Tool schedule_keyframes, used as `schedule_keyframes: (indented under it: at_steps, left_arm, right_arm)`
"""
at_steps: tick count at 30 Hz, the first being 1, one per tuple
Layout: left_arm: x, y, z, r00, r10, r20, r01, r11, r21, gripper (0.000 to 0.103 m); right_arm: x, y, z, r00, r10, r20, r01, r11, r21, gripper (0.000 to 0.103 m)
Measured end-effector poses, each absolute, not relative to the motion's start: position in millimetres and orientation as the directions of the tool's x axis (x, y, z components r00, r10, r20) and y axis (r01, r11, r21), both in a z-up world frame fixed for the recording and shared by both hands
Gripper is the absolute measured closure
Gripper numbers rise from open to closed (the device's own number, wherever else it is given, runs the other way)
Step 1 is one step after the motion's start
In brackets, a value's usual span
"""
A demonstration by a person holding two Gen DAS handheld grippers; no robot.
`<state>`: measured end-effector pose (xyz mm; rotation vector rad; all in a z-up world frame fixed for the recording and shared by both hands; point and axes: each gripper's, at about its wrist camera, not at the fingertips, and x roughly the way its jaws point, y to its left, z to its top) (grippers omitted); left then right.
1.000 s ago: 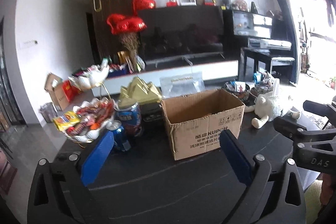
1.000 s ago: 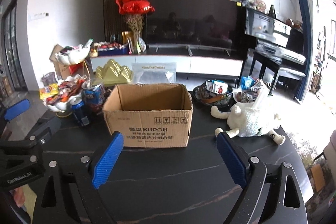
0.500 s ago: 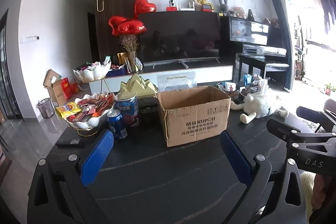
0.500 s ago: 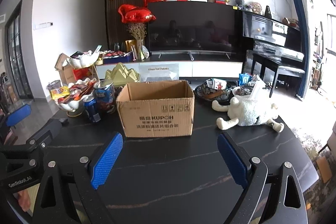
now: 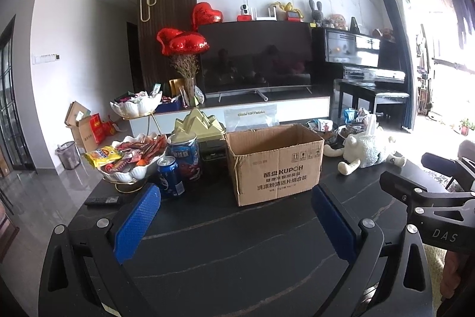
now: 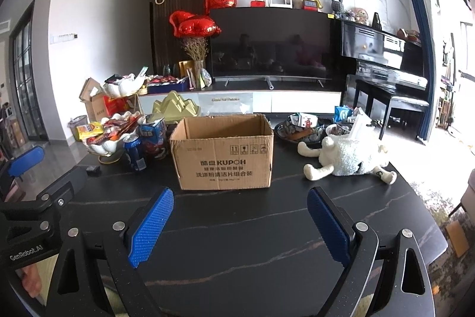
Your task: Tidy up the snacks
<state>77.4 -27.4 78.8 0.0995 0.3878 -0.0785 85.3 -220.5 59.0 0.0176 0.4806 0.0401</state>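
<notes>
An open cardboard box (image 5: 274,164) stands in the middle of the dark table (image 5: 237,251); it also shows in the right wrist view (image 6: 224,152). Left of it a white shell-shaped bowl (image 5: 127,173) holds several snack packets, with a blue soda can (image 5: 168,176) and a blue tin (image 5: 185,156) beside it. My left gripper (image 5: 234,220) is open and empty, held back from the box above the table. My right gripper (image 6: 240,223) is open and empty, also short of the box.
A white plush sheep (image 6: 346,158) lies at the right of the table. Dark bowls with packets (image 6: 299,127) sit behind it. A gold mountain-shaped ornament (image 5: 199,125) is behind the tin. A remote (image 5: 102,200) lies at the left edge.
Both grippers have drawn back and risen from the box, so the box and snacks look smaller and farther. Both stay open and empty.
</notes>
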Motion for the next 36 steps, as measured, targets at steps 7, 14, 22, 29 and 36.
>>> schedule_keyframes:
  at_steps: [7, 14, 22, 29, 36]
  left_arm:
    - [74.5, -26.5, 80.1, 0.922, -0.057, -0.382, 0.094, 0.992, 0.08, 0.0]
    - [70.9, -26.2, 81.0, 0.923, -0.053, -0.381, 0.088, 0.993, 0.075, 0.0]
    - [71.2, -24.7, 81.5, 0.923, -0.051, -0.38, 0.086, 0.993, 0.076, 0.0]
    - [70.2, -24.7, 81.6, 0.923, -0.053, -0.382, 0.088, 0.993, 0.075, 0.0]
    - [69.4, -24.6, 82.6, 0.919, -0.058, -0.39, 0.091, 0.994, 0.065, 0.0]
  right_arm:
    - [83.2, -221.3, 59.3, 0.885, 0.05, -0.462, -0.041, 0.999, 0.031, 0.011]
    - [82.0, -220.8, 59.3, 0.885, 0.053, -0.463, -0.045, 0.999, 0.03, 0.01]
    - [80.0, -219.8, 58.3, 0.884, 0.061, -0.463, -0.051, 0.998, 0.034, 0.01]
    - [78.8, -219.8, 58.1, 0.885, 0.059, -0.462, -0.05, 0.998, 0.031, 0.01]
    - [78.5, -220.0, 58.5, 0.884, 0.059, -0.463, -0.051, 0.998, 0.03, 0.01]
